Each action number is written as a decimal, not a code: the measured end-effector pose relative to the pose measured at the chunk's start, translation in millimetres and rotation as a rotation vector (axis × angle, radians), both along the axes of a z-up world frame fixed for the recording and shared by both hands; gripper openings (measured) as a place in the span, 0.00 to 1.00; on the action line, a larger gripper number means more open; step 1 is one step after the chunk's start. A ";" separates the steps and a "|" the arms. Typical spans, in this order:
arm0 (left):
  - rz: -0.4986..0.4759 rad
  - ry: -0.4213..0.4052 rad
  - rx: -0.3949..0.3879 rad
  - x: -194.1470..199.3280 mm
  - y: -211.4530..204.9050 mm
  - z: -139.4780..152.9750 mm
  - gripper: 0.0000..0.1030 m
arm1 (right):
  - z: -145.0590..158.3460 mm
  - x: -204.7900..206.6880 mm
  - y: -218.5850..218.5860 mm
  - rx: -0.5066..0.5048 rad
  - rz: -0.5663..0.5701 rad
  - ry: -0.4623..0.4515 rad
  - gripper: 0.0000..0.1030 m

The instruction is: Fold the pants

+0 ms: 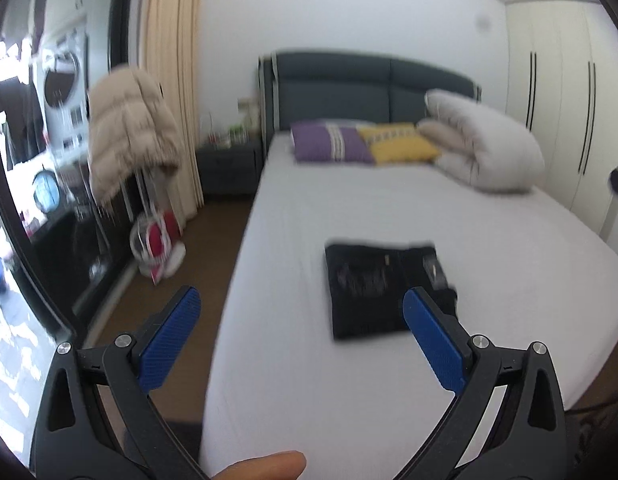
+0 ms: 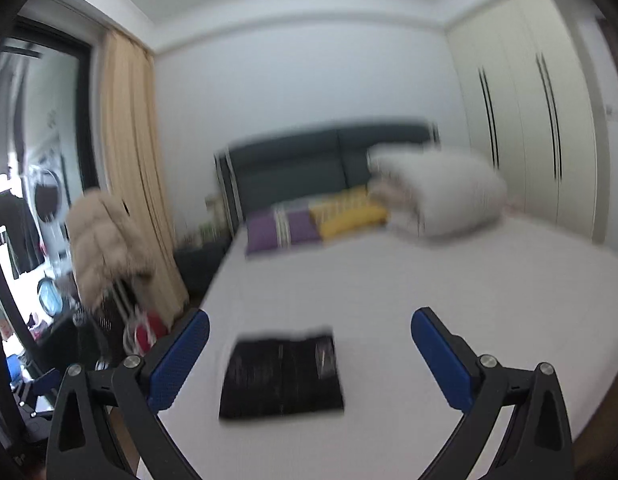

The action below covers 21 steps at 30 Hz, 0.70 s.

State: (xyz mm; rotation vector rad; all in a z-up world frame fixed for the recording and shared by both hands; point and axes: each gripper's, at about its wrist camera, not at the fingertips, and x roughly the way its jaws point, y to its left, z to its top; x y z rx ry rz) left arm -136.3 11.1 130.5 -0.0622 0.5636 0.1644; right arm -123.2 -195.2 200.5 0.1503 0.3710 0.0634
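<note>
Left wrist view: the left gripper point(image 1: 301, 308) is held above the near edge of the bed point(image 1: 309, 216), its jaws spread wide with nothing between them. The black pants point(image 1: 373, 292) lie folded into a compact rectangle on the sheet, just past the right finger. Purple and yellow pillows and a folded duvet point(image 1: 485, 144) sit by the headboard.

Right wrist view: the right gripper point(image 2: 309, 332) also gapes wide and holds nothing. The pants point(image 2: 283, 376) lie between its fingers, apparently untouched, though blur hides detail.
</note>
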 end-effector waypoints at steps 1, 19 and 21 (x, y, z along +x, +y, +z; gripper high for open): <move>-0.002 0.034 -0.007 1.3 -0.9 -10.7 1.00 | -13.8 10.0 2.1 0.020 -0.008 0.070 1.00; -0.008 0.205 -0.063 69.3 -7.2 -114.9 1.00 | -98.3 22.2 56.6 -0.122 0.074 0.310 1.00; -0.007 0.210 -0.066 69.0 -6.8 -114.9 1.00 | -100.8 20.5 57.8 -0.126 0.077 0.316 1.00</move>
